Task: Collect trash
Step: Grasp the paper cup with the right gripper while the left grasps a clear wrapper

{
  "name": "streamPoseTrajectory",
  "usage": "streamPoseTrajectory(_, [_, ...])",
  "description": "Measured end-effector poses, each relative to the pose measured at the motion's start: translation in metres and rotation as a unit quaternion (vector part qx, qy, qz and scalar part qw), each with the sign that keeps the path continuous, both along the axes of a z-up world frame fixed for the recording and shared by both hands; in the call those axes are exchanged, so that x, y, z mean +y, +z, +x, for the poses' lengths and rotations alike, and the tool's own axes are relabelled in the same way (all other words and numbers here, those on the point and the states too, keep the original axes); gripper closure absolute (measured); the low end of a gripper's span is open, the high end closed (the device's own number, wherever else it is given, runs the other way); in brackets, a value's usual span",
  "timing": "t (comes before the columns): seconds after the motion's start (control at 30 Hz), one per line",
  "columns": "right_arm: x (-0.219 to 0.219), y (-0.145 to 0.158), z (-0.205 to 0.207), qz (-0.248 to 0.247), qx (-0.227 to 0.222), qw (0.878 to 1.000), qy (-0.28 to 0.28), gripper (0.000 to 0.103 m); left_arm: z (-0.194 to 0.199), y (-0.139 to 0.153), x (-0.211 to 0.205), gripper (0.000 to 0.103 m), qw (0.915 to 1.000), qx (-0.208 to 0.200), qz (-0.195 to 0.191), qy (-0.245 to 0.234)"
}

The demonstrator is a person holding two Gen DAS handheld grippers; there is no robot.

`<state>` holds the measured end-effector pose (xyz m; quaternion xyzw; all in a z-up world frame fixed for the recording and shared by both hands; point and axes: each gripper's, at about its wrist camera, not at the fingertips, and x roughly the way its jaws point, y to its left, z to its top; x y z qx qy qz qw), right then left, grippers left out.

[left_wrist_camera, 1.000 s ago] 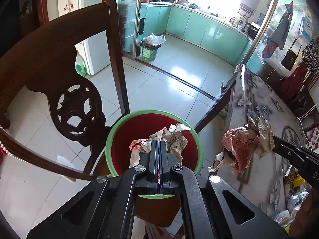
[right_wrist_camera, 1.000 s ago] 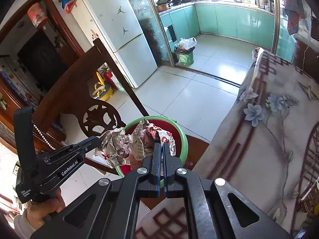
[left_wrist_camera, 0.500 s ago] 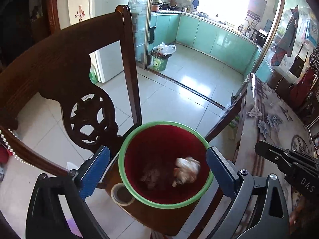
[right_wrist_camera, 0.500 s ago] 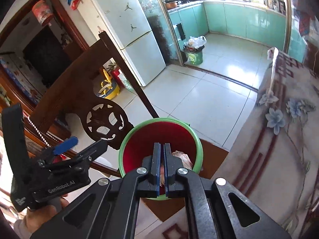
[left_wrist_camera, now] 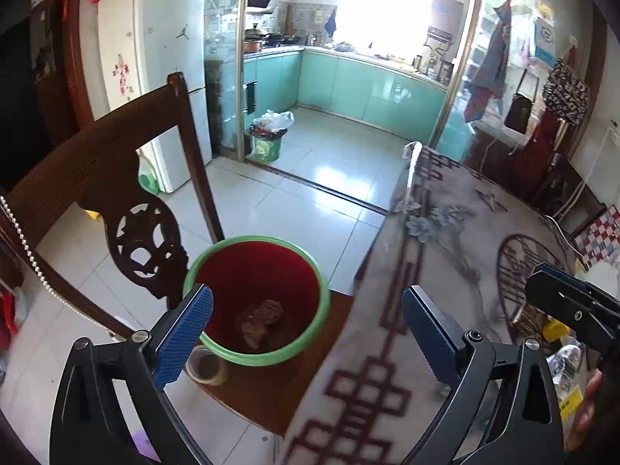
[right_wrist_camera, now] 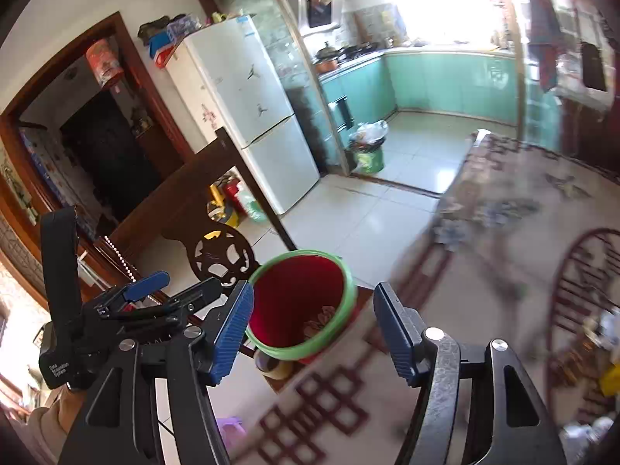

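Both grippers wide apart and holding nothing: left gripper [left_wrist_camera: 306, 333] and right gripper [right_wrist_camera: 314, 329] above the red bin [left_wrist_camera: 257, 298] on the chair seat [left_wrist_camera: 271, 387]. Crumpled paper trash [left_wrist_camera: 260, 319] lies at the bin bottom, table [left_wrist_camera: 445, 240] just beside.

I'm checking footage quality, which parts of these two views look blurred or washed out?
Left wrist view: kitchen window blown out white, tablecloth smeared near the camera, red bin fairly sharp. Right wrist view: tablecloth heavily motion-blurred, window overexposed.
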<state>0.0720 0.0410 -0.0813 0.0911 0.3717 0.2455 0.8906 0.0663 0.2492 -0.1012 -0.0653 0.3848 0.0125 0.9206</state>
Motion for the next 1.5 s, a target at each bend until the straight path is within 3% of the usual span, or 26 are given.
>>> streamPoseTrajectory(0.13, [-0.09, 0.006, -0.045, -0.02, 0.017, 0.998, -0.058, 0.037, -0.024, 0.01, -0.064, 0.002, 0.9983, -0.01, -0.005, -0.057])
streamPoseTrajectory(0.23, [-0.166, -0.002, -0.07, -0.04, 0.054, 0.991, -0.114, 0.036, -0.036, 0.007, -0.115, 0.001, 0.9939, -0.006, -0.01, -0.11])
streamPoseTrajectory(0.37, [-0.254, -0.037, -0.081, -0.063, 0.135, 0.973, -0.173, 0.036, -0.049, -0.007, -0.173, 0.001, 0.9843, 0.011, -0.018, -0.175])
streamPoseTrajectory(0.47, [-0.289, -0.065, -0.079, -0.048, 0.174, 0.965, -0.191, 0.036, -0.059, -0.023, -0.21, 0.001, 0.9767, 0.032, -0.011, -0.212])
streamPoseTrajectory(0.6, [-0.293, -0.101, -0.069, -0.023, 0.22, 0.956, -0.19, 0.036, -0.072, -0.044, -0.241, 0.001, 0.9689, 0.062, 0.006, -0.239])
streamPoseTrajectory(0.73, [-0.283, -0.115, -0.065, -0.015, 0.221, 0.959, -0.177, 0.039, -0.085, -0.064, -0.257, 0.001, 0.9639, 0.085, 0.012, -0.252])
streamPoseTrajectory(0.77, [-0.282, -0.116, -0.065, -0.015, 0.217, 0.96, -0.174, 0.058, -0.087, -0.068, -0.262, 0.001, 0.9628, 0.092, 0.012, -0.254])
streamPoseTrajectory(0.83, [-0.283, -0.118, -0.065, -0.005, 0.214, 0.961, -0.174, 0.08, -0.089, -0.075, -0.266, 0.001, 0.9604, 0.104, 0.013, -0.258])
streamPoseTrajectory(0.93, [-0.289, -0.11, -0.067, 0.022, 0.195, 0.965, -0.177, 0.081, -0.093, -0.076, -0.272, 0.001, 0.9582, 0.11, 0.014, -0.263])
streamPoseTrajectory(1.17, [-0.299, -0.061, -0.081, 0.022, 0.123, 0.972, -0.198, 0.082, -0.094, -0.083, -0.277, 0.001, 0.9555, 0.104, 0.014, -0.276])
streamPoseTrajectory(1.33, [-0.301, -0.042, -0.092, 0.02, 0.113, 0.972, -0.206, 0.082, -0.079, -0.098, -0.278, 0.002, 0.9545, 0.117, 0.006, -0.274])
streamPoseTrajectory(1.4, [-0.302, -0.04, -0.095, 0.02, 0.114, 0.972, -0.206, 0.082, -0.075, -0.104, -0.28, 0.005, 0.9523, 0.125, -0.003, -0.278])
streamPoseTrajectory(1.5, [-0.303, -0.041, -0.097, 0.02, 0.118, 0.971, -0.209, 0.082, -0.072, -0.113, -0.287, 0.018, 0.9484, 0.136, 0.005, -0.286])
